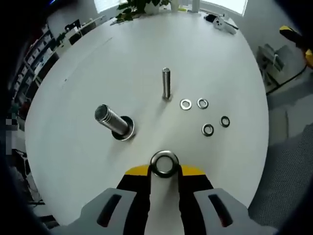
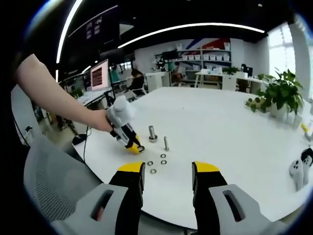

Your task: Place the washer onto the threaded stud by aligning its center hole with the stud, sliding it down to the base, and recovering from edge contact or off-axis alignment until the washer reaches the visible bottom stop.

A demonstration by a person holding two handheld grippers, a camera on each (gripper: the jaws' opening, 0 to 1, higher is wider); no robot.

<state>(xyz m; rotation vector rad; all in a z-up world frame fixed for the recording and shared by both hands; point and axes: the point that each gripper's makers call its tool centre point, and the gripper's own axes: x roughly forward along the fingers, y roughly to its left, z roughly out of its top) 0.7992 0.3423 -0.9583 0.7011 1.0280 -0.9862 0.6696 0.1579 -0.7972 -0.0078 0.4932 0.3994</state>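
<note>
My left gripper [image 1: 164, 169] pinches a large shiny steel washer [image 1: 164, 163] short of the thick threaded steel stud [image 1: 113, 121], my right gripper [image 2: 167, 172] hangs open and empty, and a tilted approach could snag its rim.

Shiny metal washer [image 1: 164, 164], stud [image 1: 166, 83]; matt white table [image 1: 210, 63]

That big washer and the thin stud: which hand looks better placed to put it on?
Left. Its fingers already grip the large washer, with the thin threaded stud just ahead. The right gripper is open, holding nothing, farther back.
</note>
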